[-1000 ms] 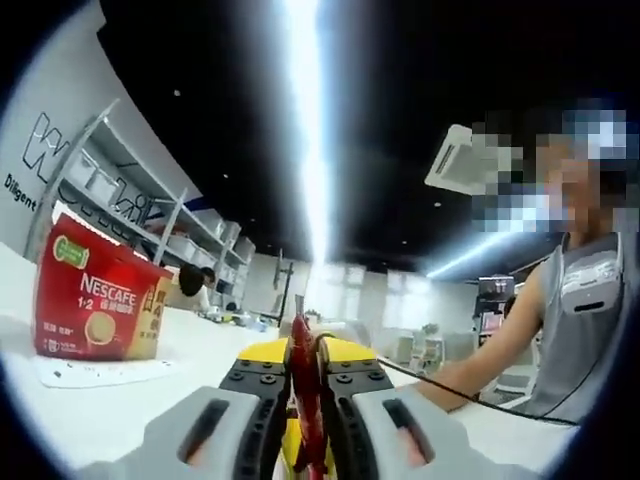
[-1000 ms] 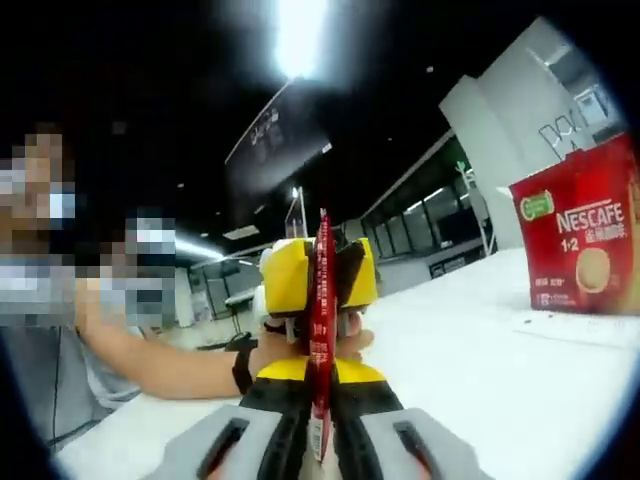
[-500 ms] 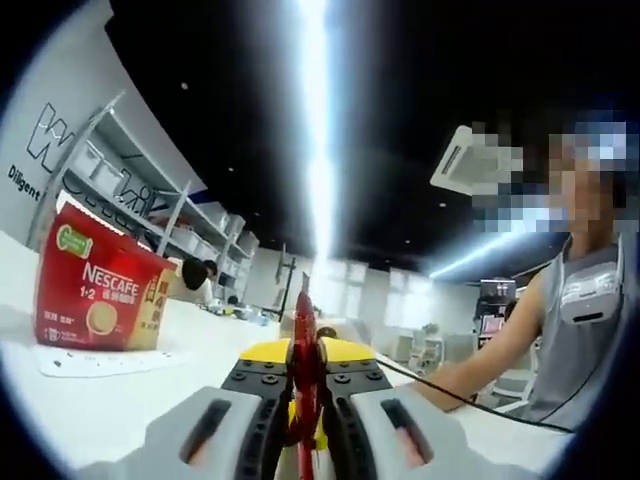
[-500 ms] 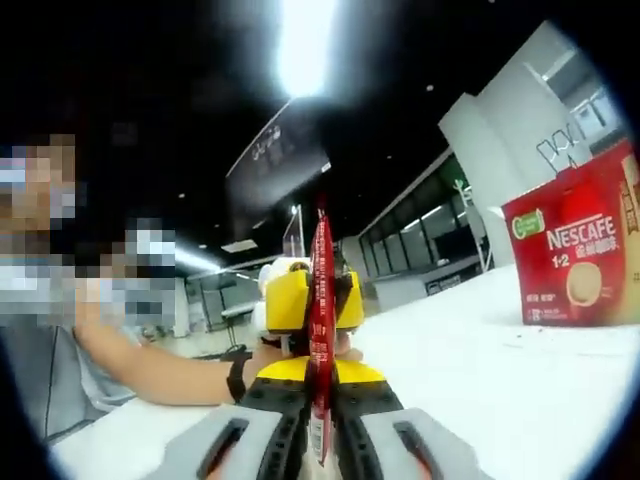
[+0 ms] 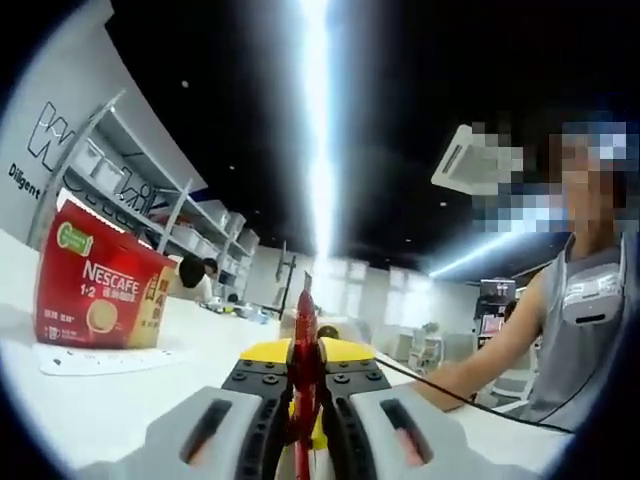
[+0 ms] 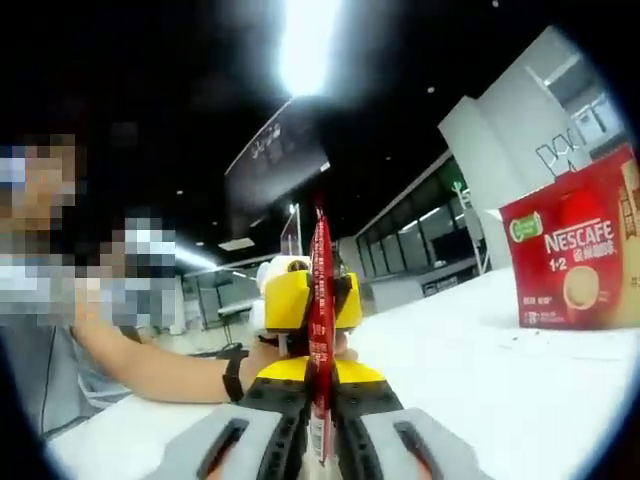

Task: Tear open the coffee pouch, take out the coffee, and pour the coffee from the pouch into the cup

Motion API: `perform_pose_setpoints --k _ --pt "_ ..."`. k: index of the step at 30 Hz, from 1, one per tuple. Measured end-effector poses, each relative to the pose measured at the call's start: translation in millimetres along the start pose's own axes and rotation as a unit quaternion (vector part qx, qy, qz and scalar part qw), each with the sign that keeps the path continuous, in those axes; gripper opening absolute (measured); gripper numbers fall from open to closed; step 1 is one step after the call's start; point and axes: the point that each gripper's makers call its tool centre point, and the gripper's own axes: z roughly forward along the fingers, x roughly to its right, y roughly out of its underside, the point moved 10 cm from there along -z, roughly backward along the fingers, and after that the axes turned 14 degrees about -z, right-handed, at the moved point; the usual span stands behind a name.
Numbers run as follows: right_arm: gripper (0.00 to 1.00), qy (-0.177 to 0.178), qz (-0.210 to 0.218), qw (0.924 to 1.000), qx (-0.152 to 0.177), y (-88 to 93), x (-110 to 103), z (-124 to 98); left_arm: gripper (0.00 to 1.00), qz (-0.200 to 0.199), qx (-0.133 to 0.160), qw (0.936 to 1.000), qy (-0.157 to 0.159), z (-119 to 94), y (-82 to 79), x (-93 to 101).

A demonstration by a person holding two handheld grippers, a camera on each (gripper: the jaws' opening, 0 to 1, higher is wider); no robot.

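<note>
A thin red coffee stick pouch (image 5: 303, 345) stands edge-on between my two grippers, which face each other. In the left gripper view my left gripper (image 5: 303, 400) is shut on the pouch, with the yellow body of the right gripper (image 5: 330, 350) just behind it. In the right gripper view the same pouch (image 6: 320, 300) rises upright from my right gripper (image 6: 318, 405), shut on it. The yellow left gripper (image 6: 300, 298) is close behind, held by a hand (image 6: 290, 350).
A red Nescafe box stands on the white table (image 6: 500, 370), at the left in the left gripper view (image 5: 95, 300) and at the right in the right gripper view (image 6: 572, 255), on a sheet of paper (image 5: 95, 358). A person in a grey top (image 5: 585, 320) stands close.
Both views have shifted slightly, so the Nescafe box sits a little differently in each. The pouch stays pinched between both grippers; no tear is visible.
</note>
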Motion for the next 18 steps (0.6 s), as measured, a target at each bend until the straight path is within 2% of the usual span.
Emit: perform_pose_setpoints --k 9,14,18 --pt "0.08 0.002 -0.001 1.0000 0.002 -0.1 0.0 -1.6 0.12 0.006 0.003 1.0000 -0.001 -0.2 0.5 1.3" --pt "0.08 0.011 0.004 0.9994 0.032 -4.3 3.5 -7.7 0.13 0.002 0.033 0.9994 0.010 -4.0 -6.1 1.5" --pt "0.08 0.016 0.007 0.9993 0.032 -4.1 6.0 -8.1 0.13 -0.002 0.042 0.9991 0.008 -5.2 -7.8 0.7"
